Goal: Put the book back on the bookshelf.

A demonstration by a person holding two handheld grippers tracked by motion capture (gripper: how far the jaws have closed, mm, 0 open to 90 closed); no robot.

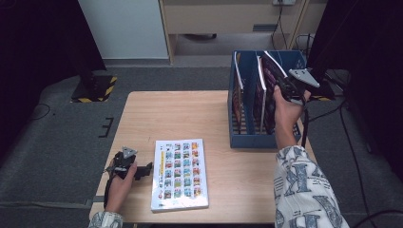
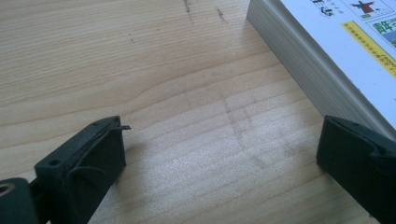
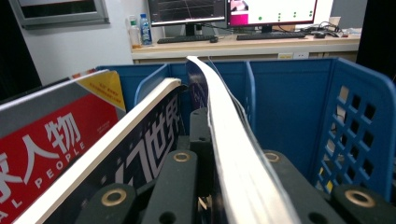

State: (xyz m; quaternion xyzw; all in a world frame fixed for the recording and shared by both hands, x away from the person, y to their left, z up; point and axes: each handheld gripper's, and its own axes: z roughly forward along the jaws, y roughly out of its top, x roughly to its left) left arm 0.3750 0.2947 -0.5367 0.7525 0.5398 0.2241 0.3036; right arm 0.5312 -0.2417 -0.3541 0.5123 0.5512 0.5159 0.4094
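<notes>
A blue file rack stands upright at the table's right side. My right gripper is over it, shut on the top edge of a dark-covered magazine that hangs down into the rack. In the right gripper view the thin white pages of the magazine run between the jaws of the right gripper, with the rack's blue walls around it. A white book with a grid of small colour pictures lies flat on the table. My left gripper rests just left of it, open, with bare wood between the jaws of the left gripper.
Two more magazines stand in the rack: a red one in the left slot and a dark one beside the held one. The book's page edge lies close to my left gripper's right jaw. Bare wooden tabletop spans the middle.
</notes>
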